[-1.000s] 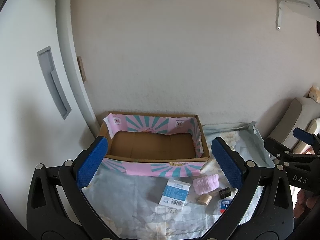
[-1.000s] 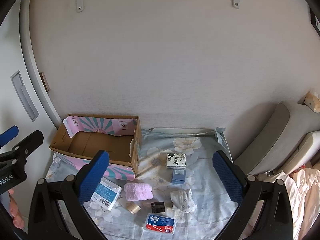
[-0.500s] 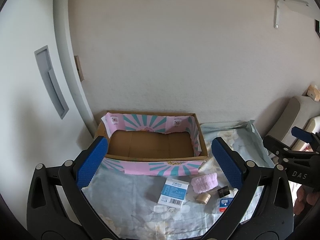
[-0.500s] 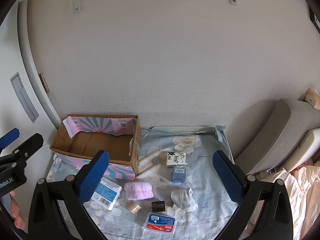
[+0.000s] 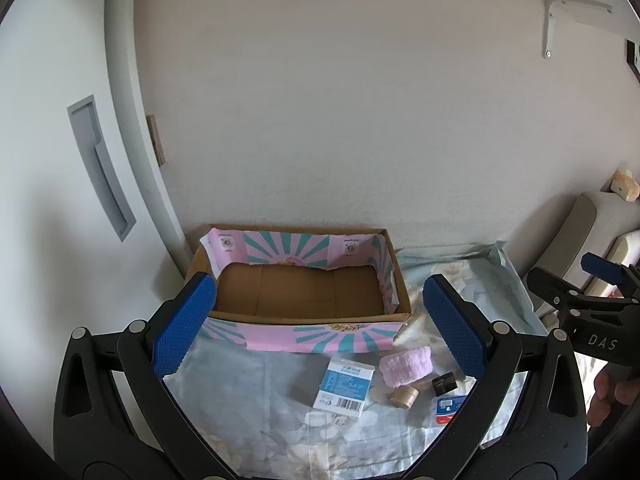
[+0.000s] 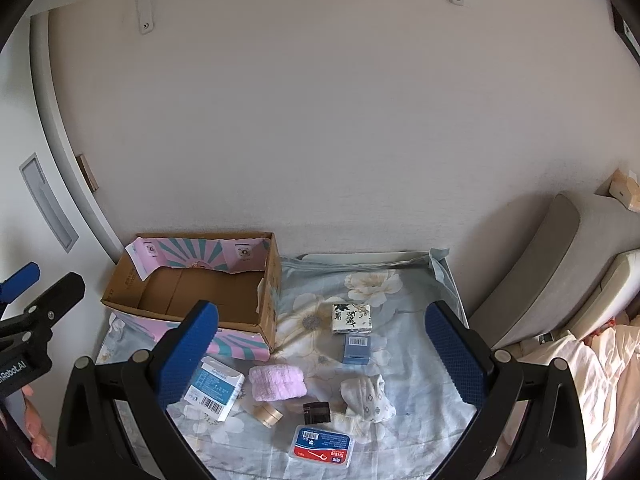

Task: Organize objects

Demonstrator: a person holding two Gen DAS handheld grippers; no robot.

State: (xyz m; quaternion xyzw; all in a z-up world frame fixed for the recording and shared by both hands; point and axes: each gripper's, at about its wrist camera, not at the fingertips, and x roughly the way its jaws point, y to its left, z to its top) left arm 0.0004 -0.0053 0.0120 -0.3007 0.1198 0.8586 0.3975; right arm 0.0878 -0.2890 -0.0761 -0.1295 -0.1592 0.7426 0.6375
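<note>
Left view: right pad [image 5: 454, 326] hides part of red-and-blue packet [image 5: 448, 408] and table's right side; right view: white barcoded box [image 6: 216, 390] half behind left pad [image 6: 188, 354]; label print unreadable.

A white wall [image 6: 320, 120] carries two shelf brackets [image 6: 142, 0]. At left stands a white door [image 5: 48, 200] with a recessed grey handle [image 5: 100, 168]. A grey cushion [image 6: 560, 260] and pink bedding [image 6: 600, 380] lie at right.
</note>
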